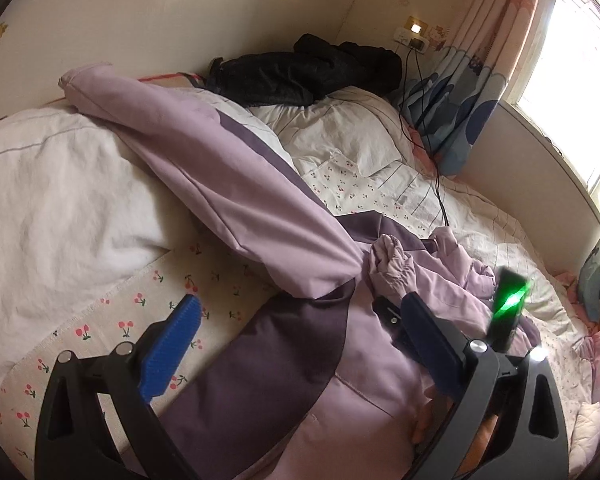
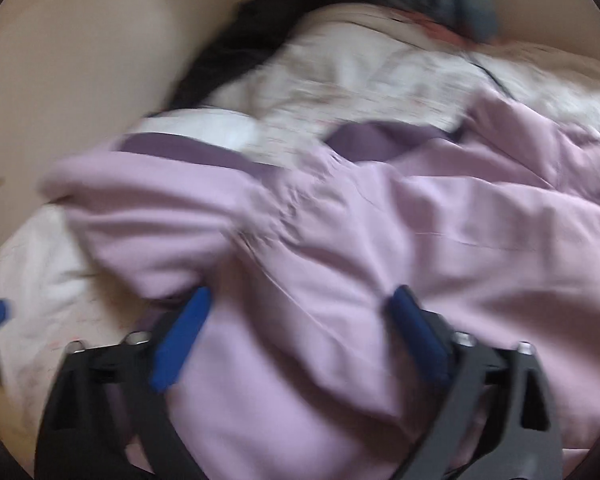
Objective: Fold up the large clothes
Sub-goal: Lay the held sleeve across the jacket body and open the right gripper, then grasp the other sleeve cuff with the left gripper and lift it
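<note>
A large lilac padded jacket [image 1: 260, 208] with dark purple panels lies rumpled on the bed, one sleeve stretched toward the far left and a cuff [image 1: 388, 256] bunched at the middle. My left gripper [image 1: 300, 312] is open just above the jacket's lower part, blue pads spread wide on either side of the fabric. In the blurred right wrist view the jacket [image 2: 380, 220] fills the frame. My right gripper [image 2: 300, 300] is open, its pads spread over a fold of lilac cloth. The right gripper's body [image 1: 508, 312], with a green light, shows in the left wrist view.
A white quilt [image 1: 60, 184] and a cherry-print sheet [image 1: 112, 320] cover the bed. A black garment [image 1: 308, 68] lies by the far wall. A cable [image 1: 432, 152] runs from a wall socket across the bed. Patterned curtains [image 1: 472, 80] hang by the window on the right.
</note>
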A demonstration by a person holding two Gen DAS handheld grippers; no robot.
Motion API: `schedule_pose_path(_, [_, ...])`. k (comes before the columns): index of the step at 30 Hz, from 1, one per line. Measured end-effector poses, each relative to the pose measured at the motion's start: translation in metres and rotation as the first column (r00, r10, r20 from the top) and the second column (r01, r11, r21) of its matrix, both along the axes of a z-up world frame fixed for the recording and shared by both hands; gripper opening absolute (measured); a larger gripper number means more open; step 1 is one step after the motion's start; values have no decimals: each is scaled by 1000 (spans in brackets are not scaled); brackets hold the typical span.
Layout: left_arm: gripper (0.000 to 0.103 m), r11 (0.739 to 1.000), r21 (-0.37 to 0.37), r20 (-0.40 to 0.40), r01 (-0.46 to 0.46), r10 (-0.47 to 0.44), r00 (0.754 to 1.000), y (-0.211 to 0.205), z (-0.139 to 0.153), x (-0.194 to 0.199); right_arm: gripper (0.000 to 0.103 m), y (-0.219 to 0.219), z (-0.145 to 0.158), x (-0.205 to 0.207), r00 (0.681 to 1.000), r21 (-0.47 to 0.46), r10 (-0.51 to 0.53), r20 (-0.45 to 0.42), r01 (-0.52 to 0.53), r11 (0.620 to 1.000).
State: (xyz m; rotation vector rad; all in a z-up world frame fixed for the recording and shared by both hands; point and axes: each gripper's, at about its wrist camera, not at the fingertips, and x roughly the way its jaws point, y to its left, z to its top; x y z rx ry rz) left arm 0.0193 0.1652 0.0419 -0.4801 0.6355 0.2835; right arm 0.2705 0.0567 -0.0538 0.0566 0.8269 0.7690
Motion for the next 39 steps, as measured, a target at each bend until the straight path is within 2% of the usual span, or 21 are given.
schedule_pose_path(3, [96, 1000, -13, 3, -5, 5, 1000, 2, 0, -2, 91, -8, 21, -3, 999, 134, -27, 45, 21, 991])
schedule_pose_path(4, [96, 1000, -13, 6, -7, 7, 1000, 2, 0, -2, 91, -15, 23, 2, 997, 204, -79, 21, 73, 976])
schedule_pose_path(6, [96, 1000, -12, 7, -6, 6, 1000, 1, 0, -2, 91, -27, 18, 20, 981, 270, -185, -56, 193, 943])
schedule_pose_path(7, [96, 1000, -12, 6, -3, 3, 1000, 1, 0, -1, 91, -27, 7, 33, 970, 265, -213, -120, 238, 934])
schedule_pose_path(9, [96, 1000, -6, 2, 7, -7, 1000, -2, -1, 0, 92, -9, -28, 62, 934, 127, -196, -299, 243, 962])
schedule_pose_path(10, [96, 1000, -1, -2, 13, -13, 1000, -3, -1, 1, 92, 1, -33, 64, 938, 58, -179, -297, 205, 977])
schedule_pose_path(11, [96, 1000, 2, -6, 18, -18, 1000, -3, -2, 1, 92, 2, -25, 62, 949, 54, -162, -269, 183, 982])
schedule_pose_path(13, [96, 1000, -2, -12, 19, -19, 1000, -1, -3, 3, 92, -14, 0, 53, 967, 146, -127, -222, 162, 976])
schedule_pose_path(15, [96, 1000, -14, -17, 15, -16, 1000, 1, -4, 4, 92, -50, 33, 32, 975, 173, -204, -84, 216, 961])
schedule_pose_path(17, [96, 1000, -24, -16, 11, -12, 1000, 3, -5, 3, 92, -90, 54, 17, 950, 185, -312, 20, 303, 935])
schedule_pose_path(19, [96, 1000, -27, -13, 5, -6, 1000, 3, -5, 2, 96, -144, 56, 8, 874, 148, -479, 74, 466, 872])
schedule_pose_path(20, [96, 1000, -28, -14, 7, -7, 1000, 3, -5, 2, 96, -163, 46, 12, 841, 101, -539, 45, 533, 840])
schedule_pose_path(21, [96, 1000, -26, -15, 10, -11, 1000, 1, -6, 3, 96, -181, 18, 32, 821, -20, -565, -79, 566, 824])
schedule_pose_path(22, [96, 1000, -22, -16, 15, -15, 1000, 0, -6, 4, 95, -187, -4, 45, 825, -95, -533, -187, 525, 846])
schedule_pose_path(23, [96, 1000, -18, -13, 20, -21, 1000, -1, -5, 4, 84, -192, -16, 48, 827, -136, -517, -222, 499, 856])
schedule_pose_path(27, [96, 999, -38, 44, 12, -10, 999, 13, 6, -3, 82, -199, 26, 1, 869, -13, -478, -127, 480, 877])
schedule_pose_path(30, [96, 999, -32, 129, -30, 34, 991, 50, 28, -14, 88, -202, 46, -73, 910, 38, -409, -71, 412, 910])
schedule_pose_path(32, [96, 995, -11, 160, -97, 98, 982, 95, 44, -20, 95, -203, 53, -113, 917, 73, -398, -38, 400, 914])
schedule_pose_path(34, [96, 988, -29, 174, -155, 157, 972, 141, 53, -21, 95, -212, 46, -148, 916, 106, -401, -32, 402, 909])
schedule_pose_path(37, [96, 975, -98, 163, -201, 215, 963, 225, 62, -14, 95, -229, 16, -171, 895, 185, -426, -128, 444, 877])
schedule_pose_path(39, [96, 959, -129, 137, -251, 268, 954, 274, 66, -9, 95, -231, 0, -163, 874, 173, -440, -206, 475, 863])
